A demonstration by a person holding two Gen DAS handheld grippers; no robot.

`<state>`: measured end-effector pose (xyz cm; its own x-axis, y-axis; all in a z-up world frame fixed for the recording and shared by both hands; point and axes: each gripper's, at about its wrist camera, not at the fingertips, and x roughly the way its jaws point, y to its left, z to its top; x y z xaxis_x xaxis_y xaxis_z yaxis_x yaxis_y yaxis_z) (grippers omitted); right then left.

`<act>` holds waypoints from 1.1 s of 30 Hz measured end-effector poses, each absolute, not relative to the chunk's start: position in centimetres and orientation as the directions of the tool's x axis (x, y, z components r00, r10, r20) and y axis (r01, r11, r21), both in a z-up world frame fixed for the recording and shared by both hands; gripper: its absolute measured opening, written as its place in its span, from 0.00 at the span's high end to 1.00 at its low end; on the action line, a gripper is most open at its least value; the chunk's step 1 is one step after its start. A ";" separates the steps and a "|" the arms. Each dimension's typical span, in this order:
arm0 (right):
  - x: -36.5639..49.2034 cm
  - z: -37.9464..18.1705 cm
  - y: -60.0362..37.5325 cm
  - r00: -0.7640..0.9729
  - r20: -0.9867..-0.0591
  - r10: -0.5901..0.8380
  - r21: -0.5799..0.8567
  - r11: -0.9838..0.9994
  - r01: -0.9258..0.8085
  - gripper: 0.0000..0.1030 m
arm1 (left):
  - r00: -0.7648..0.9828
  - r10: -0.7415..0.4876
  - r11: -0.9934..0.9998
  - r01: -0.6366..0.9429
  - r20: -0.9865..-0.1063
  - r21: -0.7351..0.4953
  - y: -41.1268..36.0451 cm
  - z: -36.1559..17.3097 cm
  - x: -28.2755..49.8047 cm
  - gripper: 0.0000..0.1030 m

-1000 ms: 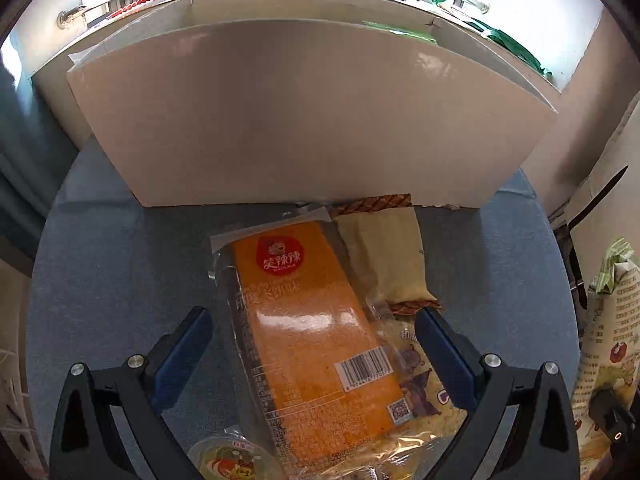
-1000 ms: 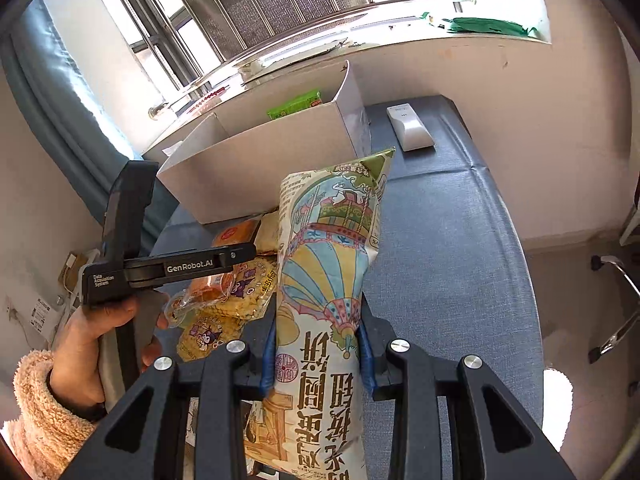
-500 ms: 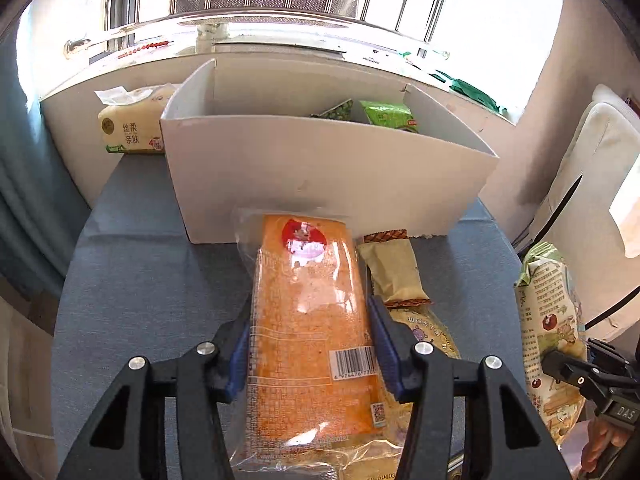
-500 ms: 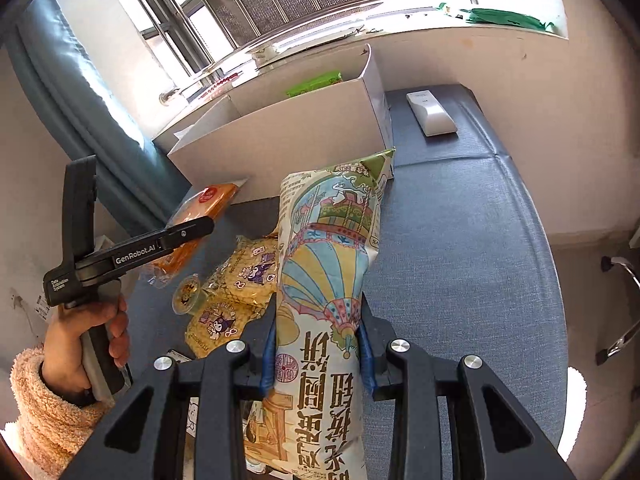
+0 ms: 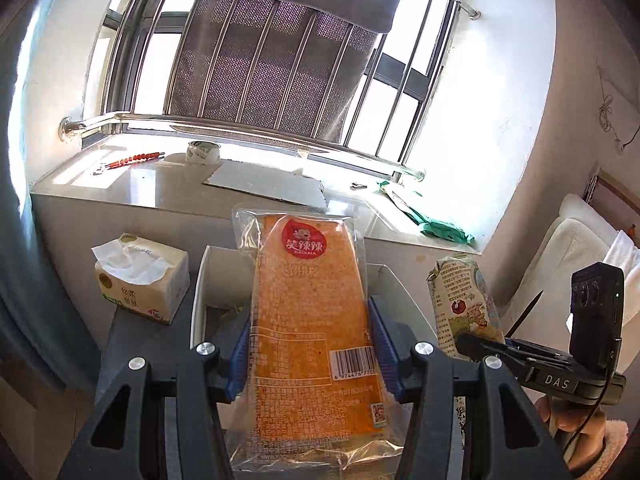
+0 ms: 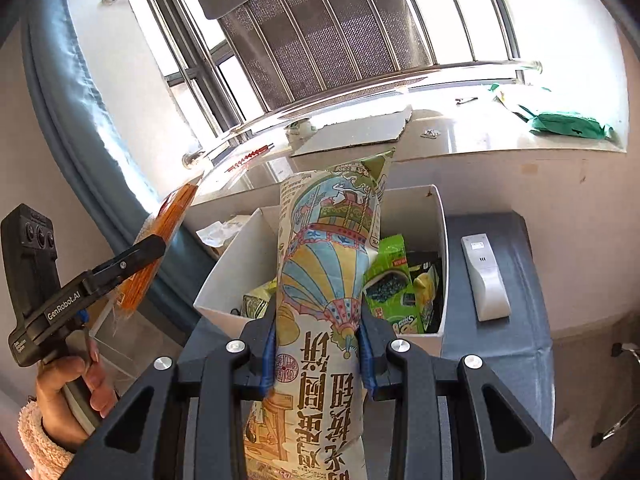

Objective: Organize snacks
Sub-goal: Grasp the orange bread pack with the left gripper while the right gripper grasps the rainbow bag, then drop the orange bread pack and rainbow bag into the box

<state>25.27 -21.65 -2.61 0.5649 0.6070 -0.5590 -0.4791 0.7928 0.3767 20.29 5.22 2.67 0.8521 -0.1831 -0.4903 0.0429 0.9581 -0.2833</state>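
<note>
Orange snack pack, barcoded, clamped in left hand-held gripper.

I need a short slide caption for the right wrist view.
Right gripper holds a printed snack bag above the white box of snacks.

White box open-topped — green packets inside; tissue pack just beside

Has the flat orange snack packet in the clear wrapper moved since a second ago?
Yes. The orange snack packet lay on the blue surface before the white cardboard box; now the left gripper holds it raised above the box's rim.
</note>
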 end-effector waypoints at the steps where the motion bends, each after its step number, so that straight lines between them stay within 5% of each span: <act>1: 26.8 -2.2 -21.1 0.569 -0.560 0.603 0.374 0.796 -0.476 0.65 | 0.853 -0.180 0.959 0.042 -0.490 -0.279 4.9 2.7 21.9 0.44; 5: 31.9 -1.3 -19.0 0.607 -0.581 0.543 0.326 0.838 -0.437 0.65 | 0.837 -0.163 0.969 0.036 -0.522 -0.245 4.6 1.9 26.4 0.44; 7: 33.8 -1.6 -18.2 0.597 -0.604 0.529 0.327 0.847 -0.419 0.64 | 0.824 -0.158 0.971 0.030 -0.544 -0.236 4.5 1.2 27.7 0.33; 9: 35.1 -1.9 -17.4 0.578 -0.609 0.543 0.352 0.838 -0.416 0.45 | 0.819 -0.133 0.972 -0.003 -0.558 -0.236 4.8 0.7 28.0 0.10; 10: 35.4 -2.1 -17.2 0.569 -0.607 0.555 0.360 0.830 -0.426 0.09 | 0.822 -0.129 0.969 -0.014 -0.554 -0.246 5.1 0.5 27.8 0.04; 11: 35.4 -2.1 -17.0 0.571 -0.597 0.564 0.361 0.824 -0.436 0.00 | 0.821 -0.127 0.967 -0.024 -0.557 -0.255 5.4 0.4 27.6 0.00; 28: 23.2 -1.9 -22.8 0.595 -0.467 0.654 0.424 0.756 -0.499 0.00 | 0.838 -0.175 0.976 0.078 -0.517 -0.204 4.1 0.3 14.2 0.00; 33: 17.2 -5.6 -24.8 0.596 -0.509 0.622 0.395 0.783 -0.480 0.00 | 0.821 -0.169 0.976 0.061 -0.545 -0.211 2.8 -2.7 8.5 0.00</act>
<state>17.25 -24.83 -5.62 0.5957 0.6216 -0.5086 -0.4798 0.7833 0.3954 8.48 2.78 -2.71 0.8211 -0.1691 -0.5451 0.0611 0.9757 -0.2106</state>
